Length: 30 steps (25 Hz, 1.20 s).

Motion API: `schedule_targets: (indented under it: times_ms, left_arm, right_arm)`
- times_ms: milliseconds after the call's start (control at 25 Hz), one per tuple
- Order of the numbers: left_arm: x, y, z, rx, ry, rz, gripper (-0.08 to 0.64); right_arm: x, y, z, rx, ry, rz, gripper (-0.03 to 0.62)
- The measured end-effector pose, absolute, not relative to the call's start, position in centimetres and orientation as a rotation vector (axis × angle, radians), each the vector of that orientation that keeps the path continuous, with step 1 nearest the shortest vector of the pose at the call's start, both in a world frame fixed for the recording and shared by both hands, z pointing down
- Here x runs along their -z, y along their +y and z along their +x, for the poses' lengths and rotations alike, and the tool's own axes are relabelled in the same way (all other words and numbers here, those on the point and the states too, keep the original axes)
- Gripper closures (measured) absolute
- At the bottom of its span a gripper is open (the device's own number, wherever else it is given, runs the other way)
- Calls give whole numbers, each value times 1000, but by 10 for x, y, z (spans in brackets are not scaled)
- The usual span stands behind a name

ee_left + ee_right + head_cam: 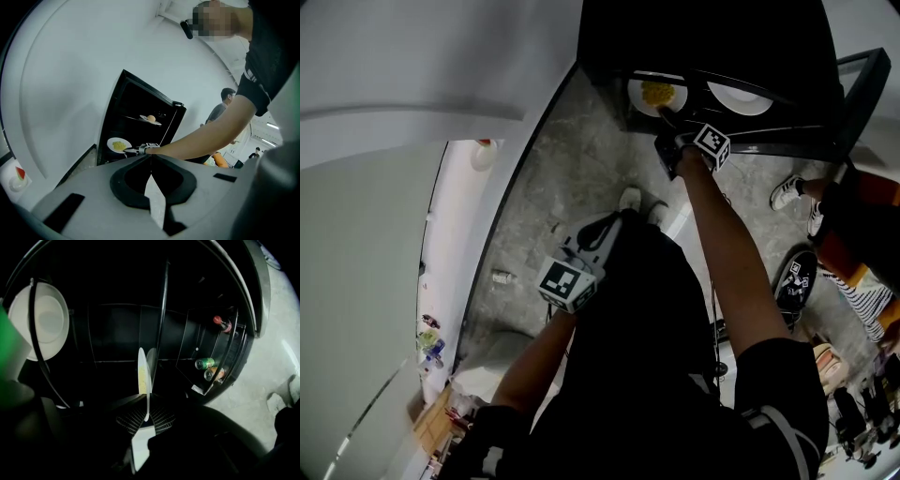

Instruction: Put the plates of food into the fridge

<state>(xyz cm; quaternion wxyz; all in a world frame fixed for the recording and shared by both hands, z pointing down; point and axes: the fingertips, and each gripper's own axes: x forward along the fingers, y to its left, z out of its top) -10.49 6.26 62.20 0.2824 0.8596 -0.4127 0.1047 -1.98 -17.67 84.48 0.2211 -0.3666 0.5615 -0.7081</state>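
The black fridge (pixel 712 56) stands with its door (pixel 865 84) swung aside. My right gripper (pixel 668 120) is shut on the rim of a white plate of yellow food (pixel 658 94) and holds it just inside the fridge. In the right gripper view that plate of yellow food (pixel 142 376) shows edge-on, its rim pinched between the jaws of the right gripper (pixel 146 414). A second white plate (pixel 739 97) lies in the fridge beside it; the left gripper view shows the second plate (pixel 151 119) on a higher shelf bearing a round bun-like piece. My left gripper (pixel 150 161) hangs back, shut and holding nothing.
The door shelf (pixel 201 387) carries cans (pixel 206 363) and a bottle (pixel 222 323). Thin wire shelves (pixel 161 324) cross the dark inside of the fridge. A person (pixel 853 272) stands on the stone floor to the right of the fridge. A white wall (pixel 70 70) runs along the left.
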Motion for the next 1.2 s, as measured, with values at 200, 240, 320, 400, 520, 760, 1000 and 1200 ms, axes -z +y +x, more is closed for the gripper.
schedule_targets:
  times_ms: [200,240,320,400,520,760,1000,1200]
  left_arm:
    - [-621,63,-105,-286,-1102,2310,538]
    - [-623,65,-107,-292,-1103,2311,538]
    - [-625,67,-109,-297,-1108,2308,538]
    - [-624,67,-109,-291,-1112,2302,538]
    - [-625,70,-109,-283,-1104,2284,538]
    - [-628,73,-114,-284,-1107,2272,538]
    - [-627,71,-109,-287,-1096,2284,538]
    - [-629,69,-103,-291,-1088,2285,538]
  right_arm:
    - [-845,-193,-20,1958,1528,-1047,558]
    - [-845,-195,-21,1958,1521,-1057,558]
    - [-845,-199,-22,1962,1527,-1072,557]
    - [-846,-199,-24,1972,1543,-1076,557]
    - [-847,-198,-23,1968,1527,-1064,557]
    - [-845,-199,-24,1956,1510,-1057,557]
    - [-840,-200,-21,1937,1550,-1053,532]
    - [-843,-194,-10,1937,1562,-1094,456]
